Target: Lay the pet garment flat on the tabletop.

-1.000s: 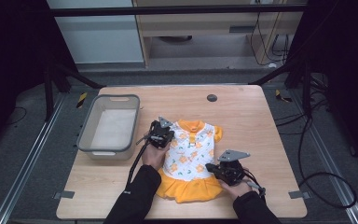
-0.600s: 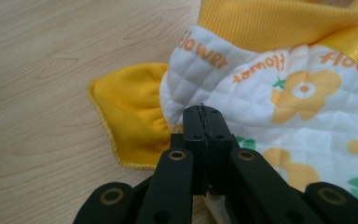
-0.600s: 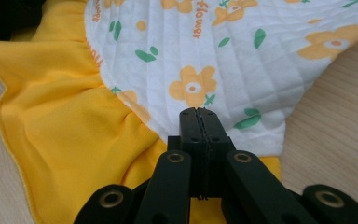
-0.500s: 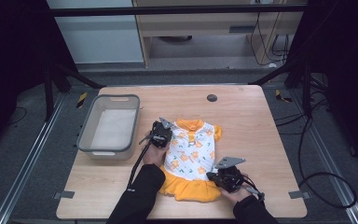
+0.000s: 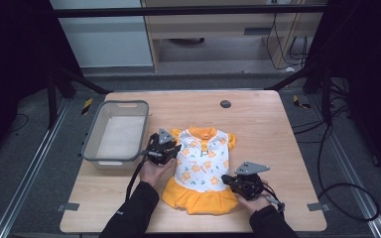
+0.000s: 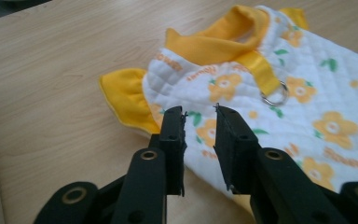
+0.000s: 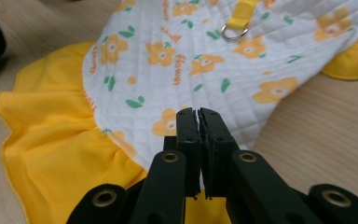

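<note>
A: Where does the work stand on the light wooden table (image 5: 258, 119)?

B: The grey plastic bin (image 5: 116, 131) sits by the left edge. Beside it, nearer the front edge, the small white quilted dress with orange flowers and yellow trim (image 5: 201, 166) lies flat.

A: And the grippers?

B: The left gripper (image 6: 199, 122) hovers over the dress's side by the yellow sleeve, jaws a little apart, holding nothing. The right gripper (image 7: 198, 122) is at the dress's other side near the skirt, jaws pressed together; whether cloth is pinched between them cannot be told.

A: So which step?

B: Probably taking hold of both sides. Next, the left gripper likely needs to lower onto the cloth and close before any lifting or folding.
</note>
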